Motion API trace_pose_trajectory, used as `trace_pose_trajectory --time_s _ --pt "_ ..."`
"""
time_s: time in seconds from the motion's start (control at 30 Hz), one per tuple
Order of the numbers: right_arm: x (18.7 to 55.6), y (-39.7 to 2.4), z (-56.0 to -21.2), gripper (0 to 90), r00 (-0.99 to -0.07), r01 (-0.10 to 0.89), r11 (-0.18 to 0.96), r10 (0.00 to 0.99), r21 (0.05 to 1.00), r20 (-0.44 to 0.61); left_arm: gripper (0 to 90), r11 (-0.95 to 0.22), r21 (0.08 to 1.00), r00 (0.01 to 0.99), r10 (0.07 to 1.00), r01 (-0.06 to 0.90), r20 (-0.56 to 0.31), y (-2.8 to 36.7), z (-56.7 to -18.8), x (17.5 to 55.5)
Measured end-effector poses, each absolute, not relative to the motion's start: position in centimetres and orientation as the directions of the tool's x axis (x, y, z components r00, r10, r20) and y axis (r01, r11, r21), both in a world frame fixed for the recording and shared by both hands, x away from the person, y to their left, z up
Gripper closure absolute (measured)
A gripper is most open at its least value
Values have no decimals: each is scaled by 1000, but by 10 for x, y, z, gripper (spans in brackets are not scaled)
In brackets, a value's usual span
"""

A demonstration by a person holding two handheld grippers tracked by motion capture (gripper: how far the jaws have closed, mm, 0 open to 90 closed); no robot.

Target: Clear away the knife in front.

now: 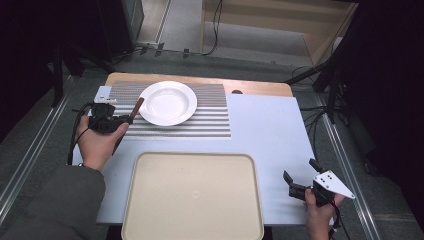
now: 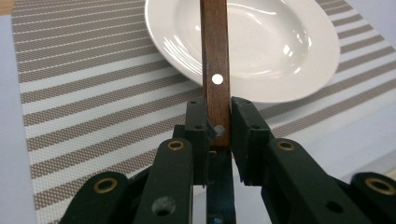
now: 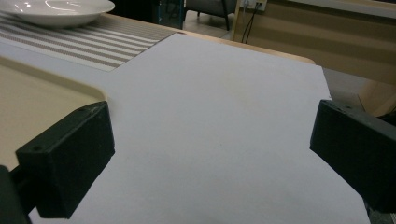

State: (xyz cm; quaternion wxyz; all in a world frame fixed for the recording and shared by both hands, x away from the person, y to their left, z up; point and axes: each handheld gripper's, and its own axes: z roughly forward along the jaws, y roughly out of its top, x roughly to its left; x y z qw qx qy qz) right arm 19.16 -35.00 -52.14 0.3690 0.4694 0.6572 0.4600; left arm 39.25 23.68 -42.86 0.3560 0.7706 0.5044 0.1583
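Knife handle [image 2: 215, 65] clamped in left gripper [image 2: 218, 122], stiff, slick wood, best pinched mid-handle; right gripper [image 3: 212, 154] gaping empty.

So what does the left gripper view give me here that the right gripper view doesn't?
Left gripper view: the left claw shut on a wooden handle with pale rivets, reaching over the plate rim. Right gripper view: the right claw wide open with nothing between its jaws, above bare white table cover, and a corner of the beige tray. Both: the white plate on the striped placemat.
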Motion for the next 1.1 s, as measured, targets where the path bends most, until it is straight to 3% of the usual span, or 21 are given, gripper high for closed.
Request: trace_pose_trajectory --time_s 1.1 --pt "192 -350 -521 0 -289 276 138 956 951 -55 767 -266 736 538 828 622 -155 208 -428 328"
